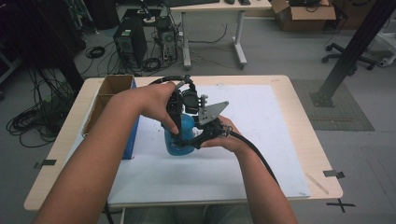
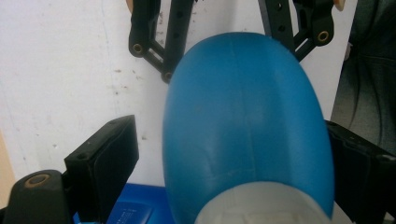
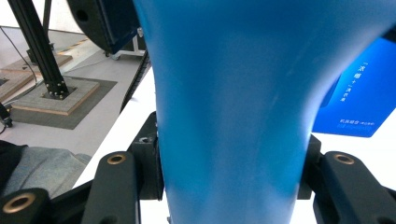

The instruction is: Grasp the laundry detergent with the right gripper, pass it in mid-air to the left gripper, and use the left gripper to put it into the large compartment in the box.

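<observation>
Blue plastic bottle stands near the middle of the white board, toward its left edge, long axis roughly upright. Right gripper is clamped on the bottle's narrow waist, a jaw pressed to either side. Left gripper straddles the upper body; jaws apart, the left jaw clear of the plastic, the right jaw's contact indeterminate. Blue carton stands beside the bottle at the board's left edge.

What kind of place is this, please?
Probably a lab or workshop rather than a home. A computer tower stands on the floor among loose cables, an open cardboard box sits behind the desk, and an office chair base is nearby.
</observation>
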A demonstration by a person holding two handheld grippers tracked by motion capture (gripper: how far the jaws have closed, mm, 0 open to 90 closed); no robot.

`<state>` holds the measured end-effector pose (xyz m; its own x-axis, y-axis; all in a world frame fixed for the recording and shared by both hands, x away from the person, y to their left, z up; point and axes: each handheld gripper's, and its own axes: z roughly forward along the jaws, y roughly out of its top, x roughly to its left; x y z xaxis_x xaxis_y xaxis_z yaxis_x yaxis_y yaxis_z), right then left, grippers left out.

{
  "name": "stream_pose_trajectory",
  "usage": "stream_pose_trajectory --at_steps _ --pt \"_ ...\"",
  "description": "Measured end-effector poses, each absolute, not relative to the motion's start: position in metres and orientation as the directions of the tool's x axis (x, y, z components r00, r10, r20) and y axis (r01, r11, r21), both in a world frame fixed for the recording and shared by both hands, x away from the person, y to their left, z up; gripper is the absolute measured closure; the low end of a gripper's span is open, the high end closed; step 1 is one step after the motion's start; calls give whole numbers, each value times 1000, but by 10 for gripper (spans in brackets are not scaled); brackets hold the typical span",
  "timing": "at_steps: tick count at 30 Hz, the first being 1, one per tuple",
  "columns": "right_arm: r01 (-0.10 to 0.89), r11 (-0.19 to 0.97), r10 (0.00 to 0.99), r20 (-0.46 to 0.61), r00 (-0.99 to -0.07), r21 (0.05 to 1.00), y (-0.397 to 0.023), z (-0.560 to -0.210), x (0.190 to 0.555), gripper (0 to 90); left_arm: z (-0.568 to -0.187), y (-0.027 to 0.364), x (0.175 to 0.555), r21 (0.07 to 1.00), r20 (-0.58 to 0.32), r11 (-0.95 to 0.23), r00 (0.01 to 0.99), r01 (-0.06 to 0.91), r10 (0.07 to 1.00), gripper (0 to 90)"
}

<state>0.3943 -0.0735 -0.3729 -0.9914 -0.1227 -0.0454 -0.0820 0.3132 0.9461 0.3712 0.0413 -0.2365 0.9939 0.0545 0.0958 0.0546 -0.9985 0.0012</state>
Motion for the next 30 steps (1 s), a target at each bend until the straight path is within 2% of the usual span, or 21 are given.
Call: stream_pose_trajectory --at_steps 19,30 --pt "-84 307 -121 -49 -991 948 -72 -369 394 459 -234 41 368 -7 71 -999 997 43 43 244" --pt "-88 307 -119 -53 -991 947 -71 -368 393 459 -233 42 368 -14 61 -999 997 49 49 335"
